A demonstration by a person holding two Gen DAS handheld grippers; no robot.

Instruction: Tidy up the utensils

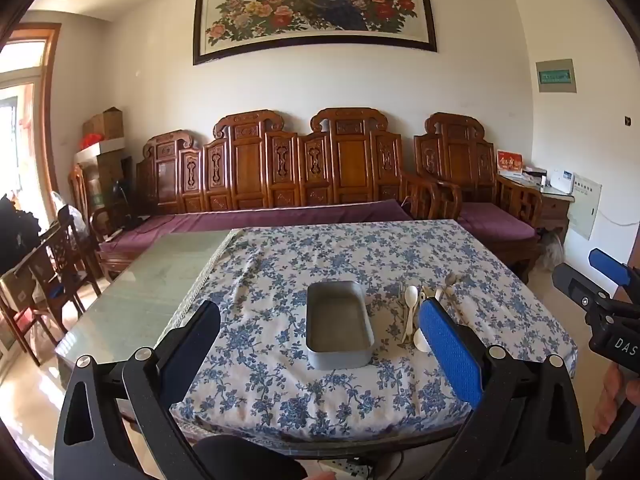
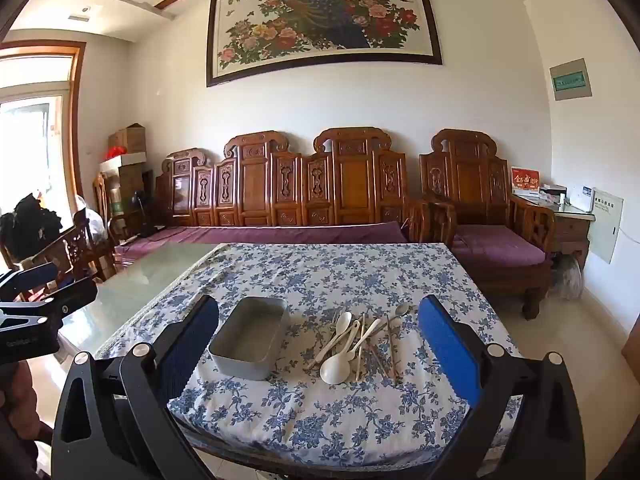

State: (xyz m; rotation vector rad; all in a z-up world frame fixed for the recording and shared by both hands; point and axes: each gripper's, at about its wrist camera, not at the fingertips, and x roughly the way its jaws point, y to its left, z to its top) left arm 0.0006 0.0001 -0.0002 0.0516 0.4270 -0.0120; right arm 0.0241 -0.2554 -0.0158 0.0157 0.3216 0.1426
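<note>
A: Item one, right gripper (image 2: 320, 344). Jaws spread wide, nothing between the pads. Ahead of the fingers and between them: the utensil pile (image 2: 362, 344), a heap of white spoons, metal spoons, a fork and chopsticks lying across one another. Largest piece, the big white spoon (image 2: 338, 366), sits nearest the fingers.

B: And the container?

A: Item two, grey tray (image 2: 248, 338). Empty, just inside the left finger of that gripper, close beside the pile but not touching it. Both rest on the floral tablecloth (image 2: 320, 420).

B: Left gripper?

A: Item three, left gripper (image 1: 320, 344). Also wide apart, holding nothing. The tray lies straight ahead, centred between its fingers; its right finger hides part of the pile.

B: Risks?

A: Likely ones: the pieces overlap, so closing on one may drag or flick its neighbours; thin chopsticks could slip from the pads; the loose cloth may bunch under a low approach; the light tray may slide if nudged.

B: Pose?

A: Both held level and well back from the near table edge, pointing forward, side by side, above table height. Nothing sorted yet.
</note>
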